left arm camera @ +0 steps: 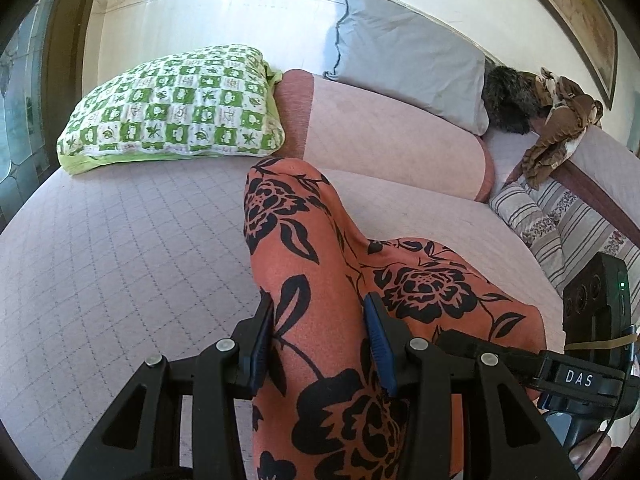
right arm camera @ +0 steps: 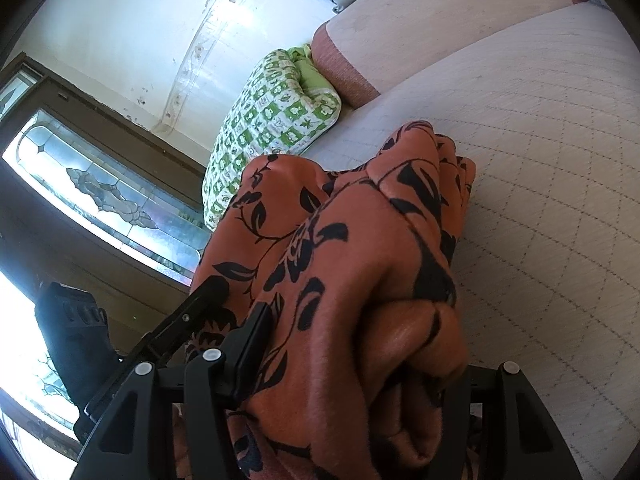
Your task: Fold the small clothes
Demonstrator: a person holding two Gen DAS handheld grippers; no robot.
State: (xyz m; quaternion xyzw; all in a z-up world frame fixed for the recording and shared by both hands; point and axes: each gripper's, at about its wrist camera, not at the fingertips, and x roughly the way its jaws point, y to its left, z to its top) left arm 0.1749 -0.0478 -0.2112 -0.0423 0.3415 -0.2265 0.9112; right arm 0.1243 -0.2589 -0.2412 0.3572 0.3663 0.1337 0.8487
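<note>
Left gripper (left arm camera: 320,344) pinched the orange floral garment (left arm camera: 304,248); right gripper (right arm camera: 352,344) clamped a bunched wad of it; garment was held above the quilted bed (left arm camera: 120,248), near the green pillow (left arm camera: 172,104); mid-carry, judging; next: lay flat, align edges.

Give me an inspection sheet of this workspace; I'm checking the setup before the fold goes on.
Surface: quilted pale pink bed cover, bare where visible.
Job's things: orange garment with black flower print, bunched, running between both grippers and draped onto the bed.
Clutter: green checked pillow, grey pillow, brown cloth on the bed rail, striped cushion.
Grippers: left gripper has the garment between its blue pads; right gripper is wrapped in thick folds, far finger hidden.
Cables: nothing seen.
Surroundings: white wall with flower border, stained-glass door.
</note>
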